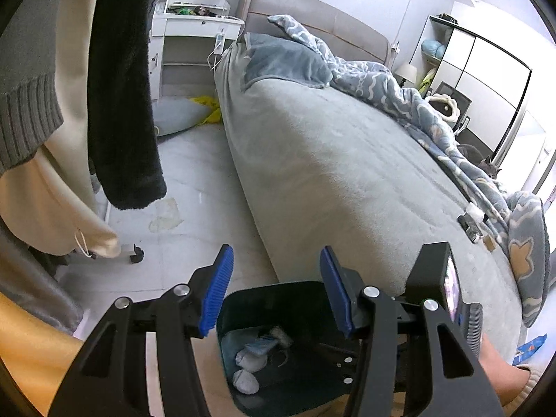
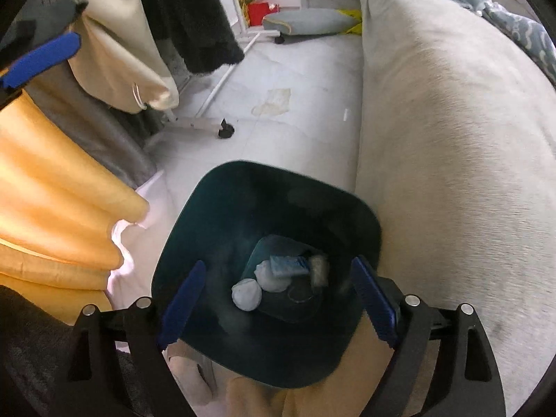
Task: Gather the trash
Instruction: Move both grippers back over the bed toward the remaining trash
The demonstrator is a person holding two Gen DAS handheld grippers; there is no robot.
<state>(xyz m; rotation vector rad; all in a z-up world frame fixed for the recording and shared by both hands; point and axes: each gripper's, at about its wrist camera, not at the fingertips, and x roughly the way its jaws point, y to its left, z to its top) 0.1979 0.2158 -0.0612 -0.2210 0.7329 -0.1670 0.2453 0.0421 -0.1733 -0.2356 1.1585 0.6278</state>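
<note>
Both grippers, left (image 1: 276,290) and right (image 2: 278,307), hang spread and empty over the bin (image 2: 215,208); the far floor scrap (image 2: 272,101) risks being overlooked.

Pale tiled floor (image 2: 299,69) carries the dark bin (image 2: 208,208), a crumpled wrapper (image 2: 272,101), a grey cushion (image 2: 305,21)
</note>
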